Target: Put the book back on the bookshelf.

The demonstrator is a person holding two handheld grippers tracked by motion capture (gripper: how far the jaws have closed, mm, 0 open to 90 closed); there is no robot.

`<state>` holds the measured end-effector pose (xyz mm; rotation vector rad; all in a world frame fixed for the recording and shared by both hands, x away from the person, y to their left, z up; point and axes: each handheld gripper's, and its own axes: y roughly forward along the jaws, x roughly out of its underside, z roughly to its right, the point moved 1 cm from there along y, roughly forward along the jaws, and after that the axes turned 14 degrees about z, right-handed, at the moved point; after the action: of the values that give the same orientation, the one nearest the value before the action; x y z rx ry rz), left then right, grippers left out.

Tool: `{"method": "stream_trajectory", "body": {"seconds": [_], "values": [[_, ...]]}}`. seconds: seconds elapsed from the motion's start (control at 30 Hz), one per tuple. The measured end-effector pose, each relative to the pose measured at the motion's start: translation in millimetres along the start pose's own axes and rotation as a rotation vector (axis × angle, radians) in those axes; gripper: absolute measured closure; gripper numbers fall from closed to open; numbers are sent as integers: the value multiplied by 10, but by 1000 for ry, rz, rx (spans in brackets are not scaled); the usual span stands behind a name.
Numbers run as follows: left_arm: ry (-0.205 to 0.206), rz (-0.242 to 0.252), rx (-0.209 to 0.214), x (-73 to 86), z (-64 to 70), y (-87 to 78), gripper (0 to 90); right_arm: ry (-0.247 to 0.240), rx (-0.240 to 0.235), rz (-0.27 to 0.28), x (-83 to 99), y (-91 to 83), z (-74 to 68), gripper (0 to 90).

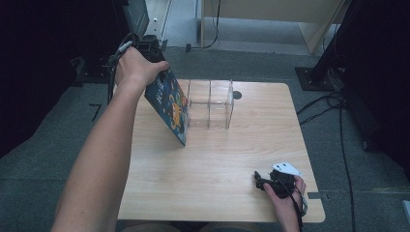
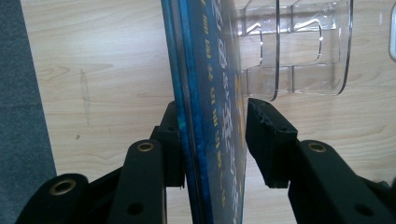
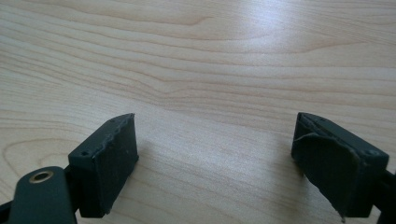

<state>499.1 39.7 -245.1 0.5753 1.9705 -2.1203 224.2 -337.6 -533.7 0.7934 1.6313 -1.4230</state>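
A blue illustrated book [image 1: 170,104] stands tilted with its lower edge on the wooden table [image 1: 217,164], right beside the left wall of a clear plastic divider rack [image 1: 210,104]. My left gripper [image 1: 159,65] is shut on the book's top edge, the hand wrapped over it. In the left gripper view the book [image 2: 210,93] runs between the two black jaws of the left gripper [image 2: 212,121], and the rack [image 2: 299,56] lies just past it. My right gripper [image 1: 258,181] rests near the table's front right, open, with bare wood between the jaws of the right gripper [image 3: 215,140].
A round dark grommet [image 1: 237,94] sits behind the rack. Grey carpet surrounds the table, with cables [image 1: 329,104] and a black stand base [image 1: 314,75] at the right. A white edge [image 2: 393,32] shows at the far right of the left gripper view.
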Motion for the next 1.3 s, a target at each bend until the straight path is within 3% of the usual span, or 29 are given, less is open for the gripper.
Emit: {"method": "stream_trajectory", "body": {"seconds": [0.77,1.0,1.3], "values": [[1,-2,-9,6,-42,86,537,0,1,0,0,0,-1,141],[6,-8,-31,18,-105,114,527,1,2,0,0,1,-2,141],[1,-5,-18,30,-170,122,508,-2,3,0,0,2,-3,140]]}}
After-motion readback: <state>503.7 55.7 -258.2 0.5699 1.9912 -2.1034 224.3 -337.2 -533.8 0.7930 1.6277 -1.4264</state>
